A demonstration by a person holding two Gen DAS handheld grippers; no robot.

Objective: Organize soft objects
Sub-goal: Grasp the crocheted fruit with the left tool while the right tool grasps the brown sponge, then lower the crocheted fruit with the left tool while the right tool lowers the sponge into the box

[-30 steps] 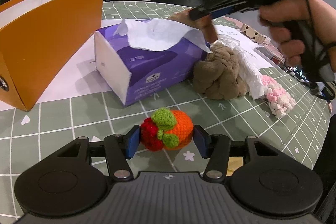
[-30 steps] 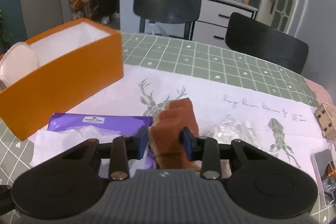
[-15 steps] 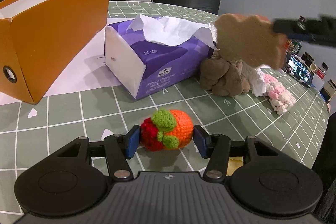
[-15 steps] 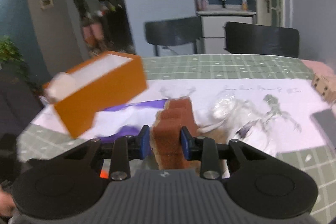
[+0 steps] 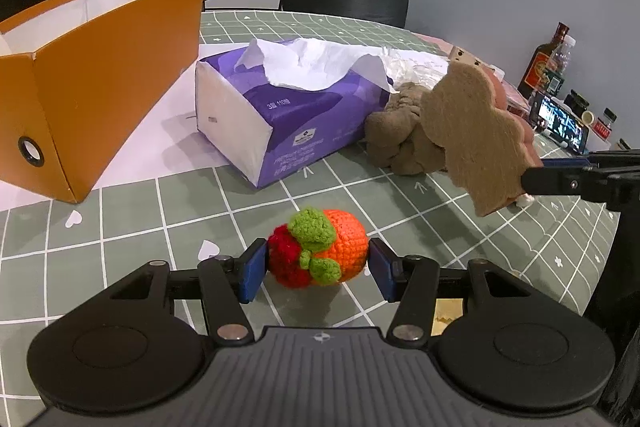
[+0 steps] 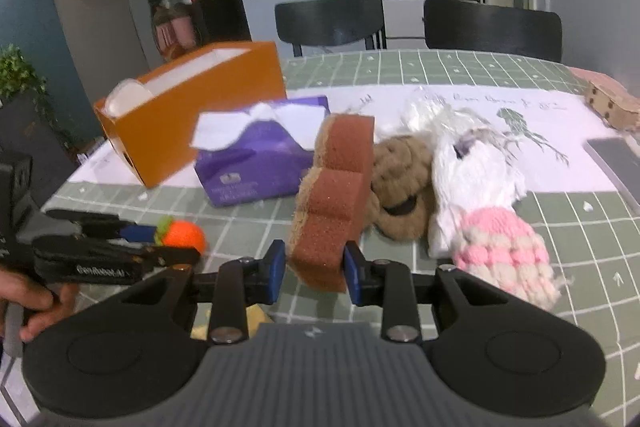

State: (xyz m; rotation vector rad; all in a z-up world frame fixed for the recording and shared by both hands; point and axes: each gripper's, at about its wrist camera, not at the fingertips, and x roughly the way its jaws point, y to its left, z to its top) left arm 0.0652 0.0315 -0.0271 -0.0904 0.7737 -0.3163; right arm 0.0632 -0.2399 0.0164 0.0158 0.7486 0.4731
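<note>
Standing open, orange box (image 6: 192, 115) holds one pale round object (image 6: 126, 97).

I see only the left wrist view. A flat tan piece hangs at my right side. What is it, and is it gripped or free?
Observer: The right gripper is shut on it. It is a sponge, rust-brown and thick, seen edge-on in the right wrist view.
Operator: What lies behind the sponge on the table? It is covered for me.
Observer: A pink and cream knitted piece lies beside the brown plush, with crumpled white plastic between and behind them.
Operator: Is the orange box empty?
Observer: No. A pale round thing shows at one end of the orange box; I cannot tell what it is.
</note>
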